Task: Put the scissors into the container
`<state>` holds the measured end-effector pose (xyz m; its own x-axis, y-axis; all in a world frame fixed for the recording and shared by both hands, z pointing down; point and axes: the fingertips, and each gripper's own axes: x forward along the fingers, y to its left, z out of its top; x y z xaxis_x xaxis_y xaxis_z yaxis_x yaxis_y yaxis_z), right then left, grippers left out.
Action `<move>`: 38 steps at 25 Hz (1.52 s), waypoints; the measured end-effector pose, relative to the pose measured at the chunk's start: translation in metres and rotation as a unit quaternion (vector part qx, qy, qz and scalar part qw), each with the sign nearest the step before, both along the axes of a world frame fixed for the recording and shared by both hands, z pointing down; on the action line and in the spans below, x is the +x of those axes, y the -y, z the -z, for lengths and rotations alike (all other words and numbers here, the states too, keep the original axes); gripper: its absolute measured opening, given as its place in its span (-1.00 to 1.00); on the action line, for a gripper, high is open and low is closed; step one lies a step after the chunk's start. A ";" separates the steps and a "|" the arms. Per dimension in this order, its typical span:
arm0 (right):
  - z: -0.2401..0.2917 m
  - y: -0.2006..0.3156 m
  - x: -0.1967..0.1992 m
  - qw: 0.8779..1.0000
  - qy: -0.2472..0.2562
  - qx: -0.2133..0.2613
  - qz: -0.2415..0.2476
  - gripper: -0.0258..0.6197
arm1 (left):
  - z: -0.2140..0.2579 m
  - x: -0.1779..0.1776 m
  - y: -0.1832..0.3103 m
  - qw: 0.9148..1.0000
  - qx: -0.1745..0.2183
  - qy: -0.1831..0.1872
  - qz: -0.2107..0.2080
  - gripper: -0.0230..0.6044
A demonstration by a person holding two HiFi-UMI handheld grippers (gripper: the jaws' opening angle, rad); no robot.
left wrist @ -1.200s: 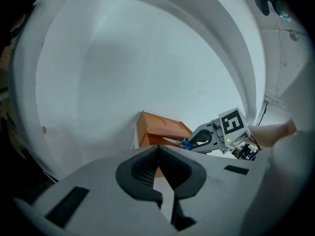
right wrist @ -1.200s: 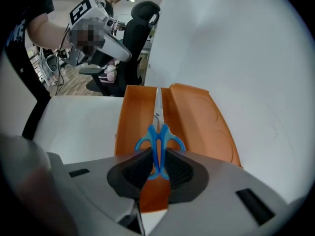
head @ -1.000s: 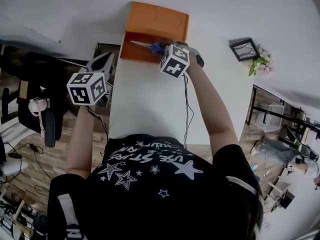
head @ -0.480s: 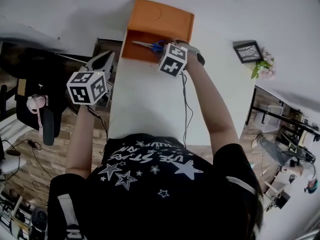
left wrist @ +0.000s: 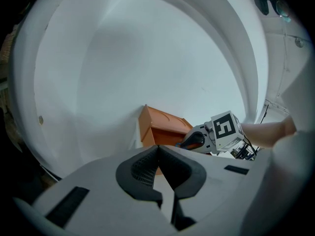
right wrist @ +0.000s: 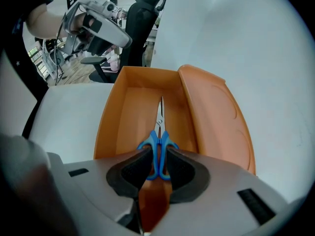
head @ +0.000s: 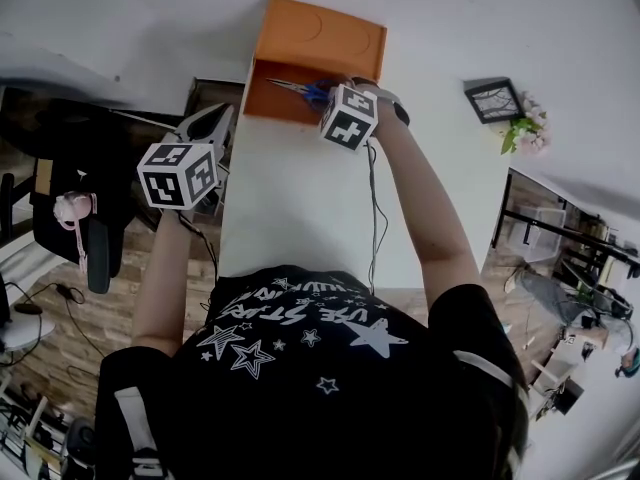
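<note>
My right gripper (right wrist: 158, 157) has its fingers (right wrist: 135, 168) clamped on the scissors (right wrist: 159, 144) handles, blades aimed along the orange container (right wrist: 123, 112) for a clean drop; left gripper (left wrist: 158, 150) pinched shut, empty, held clear.

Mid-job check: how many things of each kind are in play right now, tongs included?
scissors: 1, blue-handled, gripped in the right tongs over the box
orange container: 1, lid open
tongs: 2, the left tongs shut on nothing
Total: 4
</note>
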<state>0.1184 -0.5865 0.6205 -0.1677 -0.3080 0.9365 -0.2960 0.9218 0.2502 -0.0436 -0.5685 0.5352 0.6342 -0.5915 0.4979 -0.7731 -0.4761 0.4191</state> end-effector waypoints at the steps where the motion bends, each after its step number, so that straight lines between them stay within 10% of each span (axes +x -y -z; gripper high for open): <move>1: 0.002 0.000 -0.001 1.000 0.003 0.000 -0.001 -0.61 | 0.001 -0.001 -0.001 1.000 0.000 -0.001 0.000 -0.87; 15: 0.058 -0.007 -0.010 0.990 0.069 0.093 -0.077 -0.62 | 0.019 -0.009 -0.021 1.000 0.017 -0.010 -0.012 -0.87; 25: 0.131 -0.052 0.018 0.943 0.185 0.200 -0.191 -0.69 | 0.038 0.011 -0.065 0.999 0.034 -0.009 -0.034 -0.87; 38: 0.174 -0.173 0.062 0.890 0.283 0.215 -0.287 -0.75 | 0.075 0.061 -0.161 0.994 0.070 0.000 -0.083 -0.87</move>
